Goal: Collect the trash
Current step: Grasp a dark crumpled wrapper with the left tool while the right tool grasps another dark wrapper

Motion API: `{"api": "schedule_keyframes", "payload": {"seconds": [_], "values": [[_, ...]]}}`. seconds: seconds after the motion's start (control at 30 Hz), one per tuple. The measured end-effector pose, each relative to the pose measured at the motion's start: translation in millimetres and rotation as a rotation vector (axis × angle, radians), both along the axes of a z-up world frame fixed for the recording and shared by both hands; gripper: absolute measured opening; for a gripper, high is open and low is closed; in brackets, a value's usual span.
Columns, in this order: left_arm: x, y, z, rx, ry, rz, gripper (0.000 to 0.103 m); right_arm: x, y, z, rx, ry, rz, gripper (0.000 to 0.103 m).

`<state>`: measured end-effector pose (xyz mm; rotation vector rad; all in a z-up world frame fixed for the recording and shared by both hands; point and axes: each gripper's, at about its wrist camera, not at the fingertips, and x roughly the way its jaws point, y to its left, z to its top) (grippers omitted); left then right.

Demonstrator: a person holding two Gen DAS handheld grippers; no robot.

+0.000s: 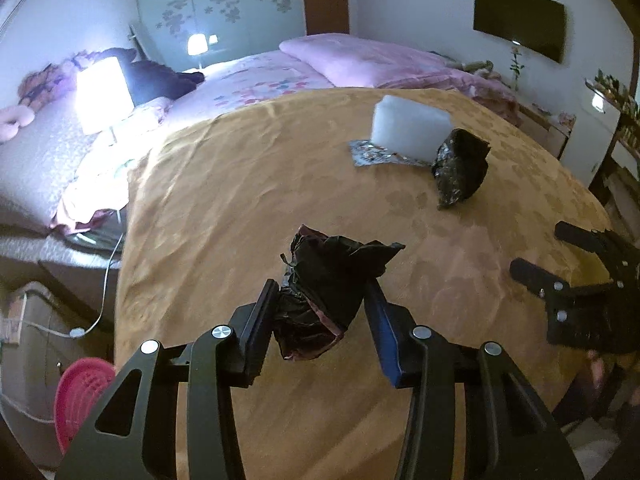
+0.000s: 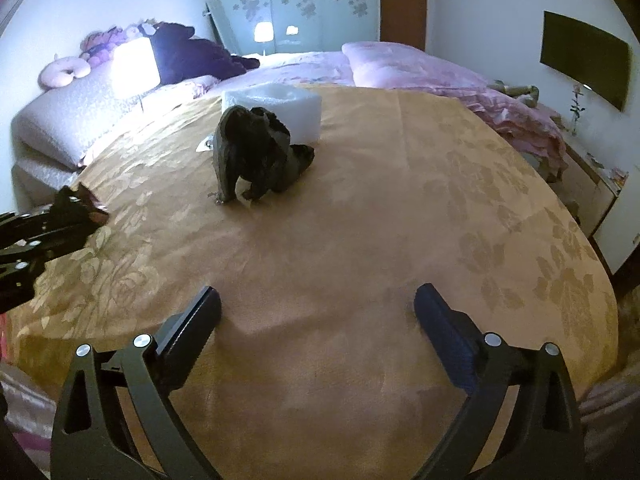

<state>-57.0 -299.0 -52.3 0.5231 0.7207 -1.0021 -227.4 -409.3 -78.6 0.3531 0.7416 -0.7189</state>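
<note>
My left gripper (image 1: 322,300) is shut on a crumpled black wrapper (image 1: 328,284) with pink edges and holds it above the yellow tablecloth (image 1: 240,184). A second crumpled dark wrapper (image 1: 460,168) lies farther back, next to a white foam block (image 1: 408,130) and a flat foil wrapper (image 1: 372,154). In the right wrist view my right gripper (image 2: 316,308) is open and empty, low over the cloth, with the dark wrapper (image 2: 256,152) and the foam block (image 2: 288,104) well ahead of it. The left gripper with its wrapper shows at that view's left edge (image 2: 76,208).
A pink basket (image 1: 82,392) stands on the floor left of the table. A lit lamp (image 1: 102,94) and a bed with pink bedding (image 1: 360,60) lie behind. A white cabinet (image 1: 600,136) is at the right. A cable (image 1: 108,280) hangs by the table's left edge.
</note>
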Motion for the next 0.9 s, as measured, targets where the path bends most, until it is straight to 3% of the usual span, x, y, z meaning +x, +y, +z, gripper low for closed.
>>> {"api": "schedule_keyframes", "payload": {"seconds": [0.23,0.5,0.7,0.8,0.9], "values": [[9.1,27.4,2.3,0.001,-0.004,0.042,0.043,4.3,-11.2,7.0,0.067,-0.022,0.003,0.095],[17.8,38.1,1.2,-0.01,0.021,0.073,0.043,44.1,-23.8,28.0,0.014,-0.041,0.029,0.095],[21.2,39.1,-0.6,-0.009,0.024,0.084,0.043,65.5,-44.7,26.5,0.046,-0.057,0.016,0.094],[25.4,40.4,-1.7,-0.011,0.031,0.094,0.043,73.2,-47.2,26.1,0.035,-0.05,0.028,0.084],[26.4,40.5,-2.0,-0.009,0.03,0.096,0.043,79.9,-51.0,20.3,0.069,-0.034,0.049,0.064]]}}
